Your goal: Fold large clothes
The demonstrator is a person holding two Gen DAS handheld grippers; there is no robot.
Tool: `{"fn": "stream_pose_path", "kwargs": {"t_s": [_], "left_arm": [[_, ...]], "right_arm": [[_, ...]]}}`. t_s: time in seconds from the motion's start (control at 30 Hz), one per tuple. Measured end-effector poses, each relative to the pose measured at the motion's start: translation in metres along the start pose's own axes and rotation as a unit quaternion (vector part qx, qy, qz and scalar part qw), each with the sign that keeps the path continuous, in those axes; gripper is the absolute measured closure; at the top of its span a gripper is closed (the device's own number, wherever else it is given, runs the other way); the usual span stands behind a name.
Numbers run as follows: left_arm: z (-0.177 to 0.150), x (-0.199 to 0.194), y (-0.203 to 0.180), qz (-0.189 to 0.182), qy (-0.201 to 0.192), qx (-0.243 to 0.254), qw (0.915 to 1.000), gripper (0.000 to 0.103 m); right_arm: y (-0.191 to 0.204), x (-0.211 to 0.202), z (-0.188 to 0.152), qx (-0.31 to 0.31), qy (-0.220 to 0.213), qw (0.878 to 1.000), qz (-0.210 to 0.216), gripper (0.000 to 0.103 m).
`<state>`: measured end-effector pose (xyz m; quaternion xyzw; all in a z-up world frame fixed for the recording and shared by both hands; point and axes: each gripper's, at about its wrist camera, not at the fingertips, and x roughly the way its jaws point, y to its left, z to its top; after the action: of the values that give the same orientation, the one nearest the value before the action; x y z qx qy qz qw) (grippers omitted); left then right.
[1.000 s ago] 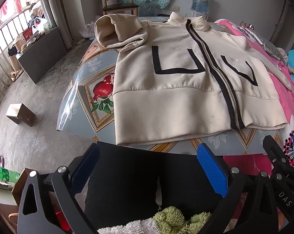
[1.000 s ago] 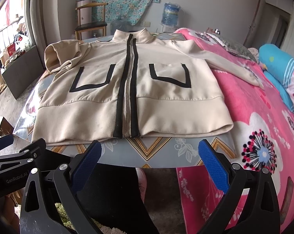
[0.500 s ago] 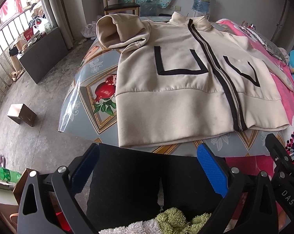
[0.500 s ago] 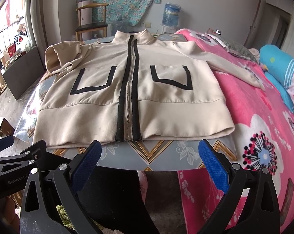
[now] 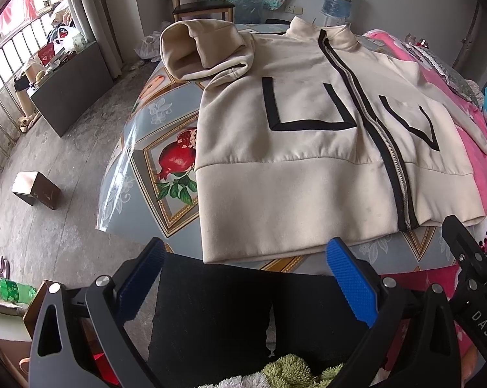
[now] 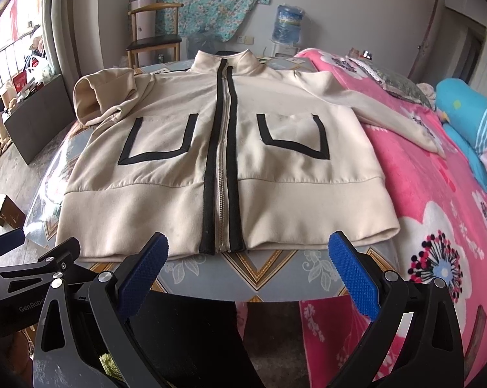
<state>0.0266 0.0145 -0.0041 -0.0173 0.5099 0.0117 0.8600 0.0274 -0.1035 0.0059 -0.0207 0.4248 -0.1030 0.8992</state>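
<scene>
Your cream jacket (image 6: 224,148) lies face up and zipped on the desk (image 6: 269,268), collar at the far end, hem along the near edge. Its black-trimmed zipper (image 6: 222,177) runs down the middle, with 1 black-outlined pocket on each side. The sleeve on the jacket's window side (image 5: 198,48) is bunched and folded back at the shoulder; the other sleeve (image 6: 395,116) stretches out onto the pink floral blanket (image 6: 437,213) just beside the desk.

Your left tool (image 5: 243,278) hangs short of the hem at the near left corner, its blue pads wide apart and gripping nothing. Your right tool (image 6: 246,270) sits in front of the hem near the zipper's lower end, likewise spread wide and empty. Neither tool touches the jacket.

A wooden chair (image 6: 156,38) and a water bottle (image 6: 287,24) stand beyond the desk.
</scene>
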Motion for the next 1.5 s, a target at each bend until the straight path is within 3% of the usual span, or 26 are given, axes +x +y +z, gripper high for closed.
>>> {"fn": "stream_pose_path", "kwargs": {"t_s": [0.33, 0.6, 0.83, 1.0, 1.3, 1.5], "left_arm": [[0.030, 0.006, 0.010, 0.000, -0.007, 0.010, 0.9999, 0.005], [0.068, 0.009, 0.038, 0.006, -0.052, 0.011, 0.9985, 0.005], [0.100, 0.020, 0.068, -0.029, -0.086, 0.002, 0.9959, 0.005], [0.116, 0.026, 0.081, -0.032, -0.096, -0.016, 0.9948, 0.005], [0.136, 0.027, 0.099, -0.103, -0.123, -0.078, 0.9840, 0.005], [0.142, 0.031, 0.100, -0.094, -0.138, -0.078, 0.9828, 0.005]], "right_arm": [[0.008, 0.007, 0.029, 0.004, -0.009, 1.000, 0.000, 0.007], [0.022, 0.027, 0.067, -0.008, -0.017, 1.000, 0.024, 0.007], [0.052, 0.048, 0.093, -0.033, -0.039, 0.998, 0.048, 0.007], [0.069, 0.066, 0.103, -0.048, -0.037, 0.996, 0.067, 0.007], [0.074, 0.094, 0.106, -0.054, -0.017, 0.994, 0.093, 0.007], [0.074, 0.113, 0.102, -0.060, 0.003, 0.992, 0.107, 0.007]]}}
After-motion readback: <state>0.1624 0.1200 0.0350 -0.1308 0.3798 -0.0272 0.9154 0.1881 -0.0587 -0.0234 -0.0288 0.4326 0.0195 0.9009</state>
